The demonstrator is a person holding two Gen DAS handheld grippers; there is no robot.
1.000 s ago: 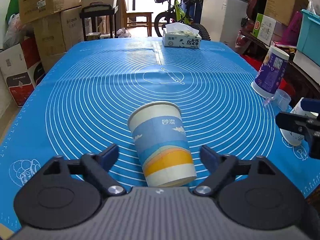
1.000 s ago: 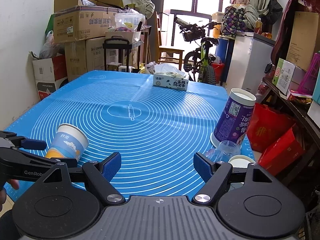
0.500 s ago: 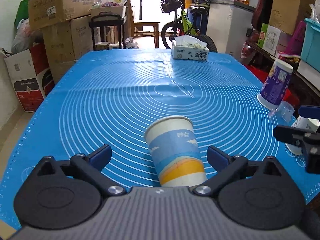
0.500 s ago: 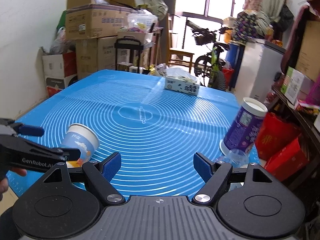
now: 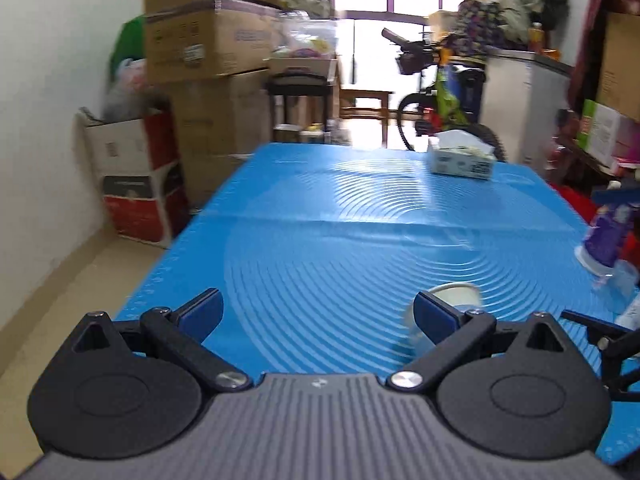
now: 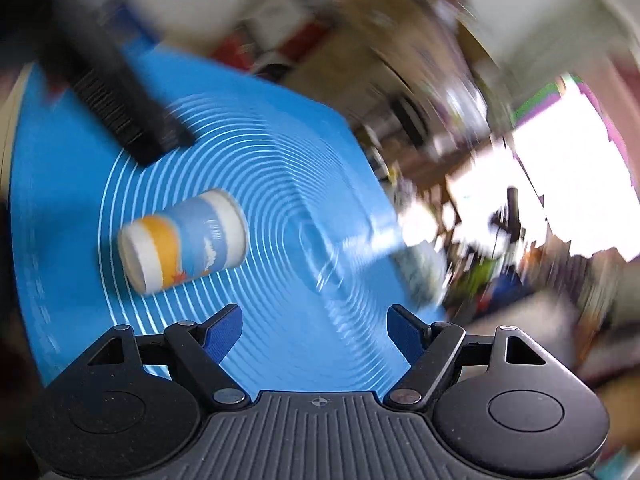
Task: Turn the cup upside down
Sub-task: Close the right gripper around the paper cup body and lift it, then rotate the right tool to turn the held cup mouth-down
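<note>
A paper cup [image 6: 184, 240] with blue, white and orange bands lies on its side on the blue mat [image 6: 280, 168]. In the left wrist view only its white rim [image 5: 454, 294] shows behind the right finger. My left gripper [image 5: 318, 314] is open and empty, with the cup to its right. My right gripper [image 6: 314, 330] is open and empty, rolled over sharply, with the cup ahead and to its left. The left gripper's body [image 6: 116, 92] shows blurred beyond the cup.
A tissue box [image 5: 462, 160] stands at the mat's far end. A purple cup [image 5: 608, 236] and a clear plastic cup [image 5: 622, 284] stand at the right edge. Cardboard boxes [image 5: 200, 44], a bicycle and a white cabinet lie beyond the table. The floor drops off left.
My left gripper has let the cup go and shifted left, so the cup is now behind its right finger. My right gripper has rolled fast and swung toward the cup; its view is blurred.
</note>
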